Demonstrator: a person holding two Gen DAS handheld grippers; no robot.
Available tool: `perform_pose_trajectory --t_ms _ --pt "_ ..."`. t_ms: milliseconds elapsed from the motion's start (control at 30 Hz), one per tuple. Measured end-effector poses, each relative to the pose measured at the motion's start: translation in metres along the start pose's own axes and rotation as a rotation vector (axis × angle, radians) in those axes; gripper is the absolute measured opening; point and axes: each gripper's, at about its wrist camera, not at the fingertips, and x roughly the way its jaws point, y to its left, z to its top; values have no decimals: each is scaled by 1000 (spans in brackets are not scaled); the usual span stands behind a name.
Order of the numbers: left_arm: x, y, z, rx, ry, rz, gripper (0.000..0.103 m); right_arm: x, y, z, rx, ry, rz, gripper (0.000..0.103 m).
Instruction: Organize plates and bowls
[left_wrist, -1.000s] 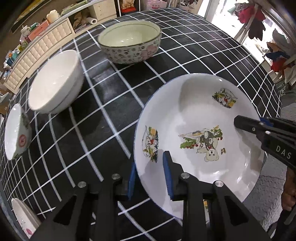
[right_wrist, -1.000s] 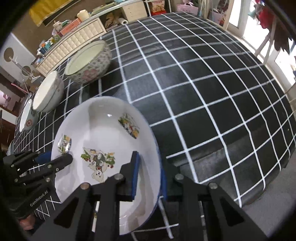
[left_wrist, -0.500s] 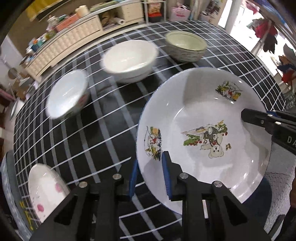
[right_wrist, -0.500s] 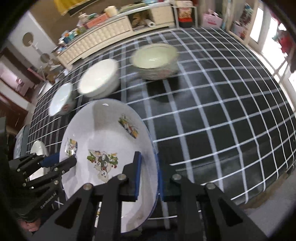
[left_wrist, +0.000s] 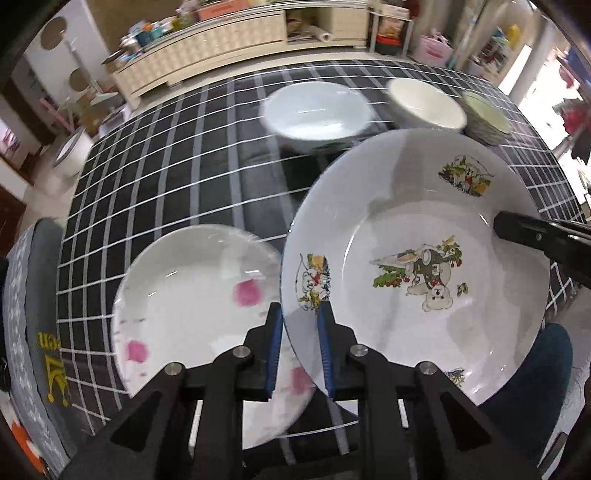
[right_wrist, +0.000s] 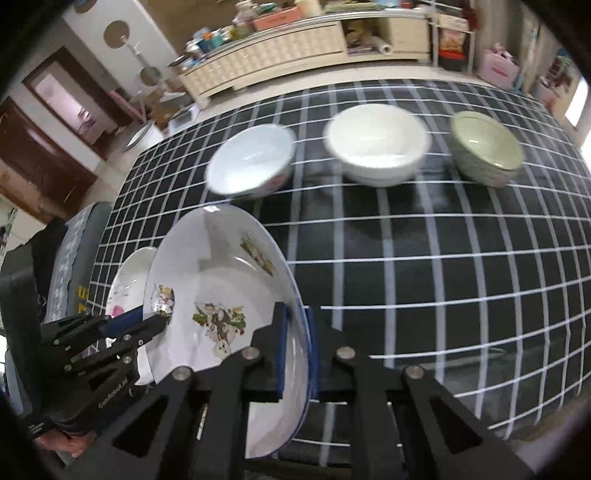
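A large white cartoon-bear plate (left_wrist: 413, 258) is held off the table by both grippers. My left gripper (left_wrist: 300, 328) is shut on its left rim, my right gripper (right_wrist: 297, 332) is shut on its right rim; the plate also shows in the right wrist view (right_wrist: 221, 295). A white plate with pink flowers (left_wrist: 192, 302) lies on the table just left of and below the held plate, also seen in the right wrist view (right_wrist: 127, 280). Three bowls stand in a row farther back: a white bowl (right_wrist: 251, 162), a bigger white bowl (right_wrist: 376, 147) and a green-lined patterned bowl (right_wrist: 485, 147).
The table wears a black cloth with a white grid (right_wrist: 443, 258). A chair with a grey cushion (left_wrist: 33, 295) stands at the table's left end. A cream sideboard (right_wrist: 295, 48) stands beyond the far edge.
Both grippers have carried the bear plate leftward along the table. The bowls have slid right in view and the pink-flower plate now lies right beside the held plate.
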Motion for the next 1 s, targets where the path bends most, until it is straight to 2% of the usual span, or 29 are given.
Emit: perform_pose_trajectory --t_ms 267,300,333,367,400,433,467,500,533,600,767,1000 --pt "-1 52 -20 -67 9 47 14 27 54 13 -79 27 29 12" --pt "0 59 -23 -74 11 58 11 29 60 13 -88 28 37 9" --pt "1 64 -25 -78 12 67 0 31 67 14 -98 34 58 8" --pt "-2 69 -28 -83 1 17 0 35 77 13 -105 53 90 11" --pt "-8 70 -30 -89 -8 -92 0 44 89 12 -118 73 81 11" --pt "-11 69 -31 -89 -7 -127 0 49 97 11 -137 78 60 10" --pt "-13 64 -31 -69 -6 -89 0 59 108 10 -168 86 29 7" --pt "-15 59 -31 -32 -18 -28 0 65 112 8 -168 94 36 6" --pt "-14 60 -31 -26 -18 -21 0 74 114 7 -160 122 60 6" --pt "-7 70 -34 -41 7 -25 0 83 115 5 -135 150 86 7" --pt "10 104 -47 -111 47 -22 0 89 126 2 -186 138 43 10" --pt "27 113 -58 -146 69 -24 0 105 139 -1 -215 151 -27 16"
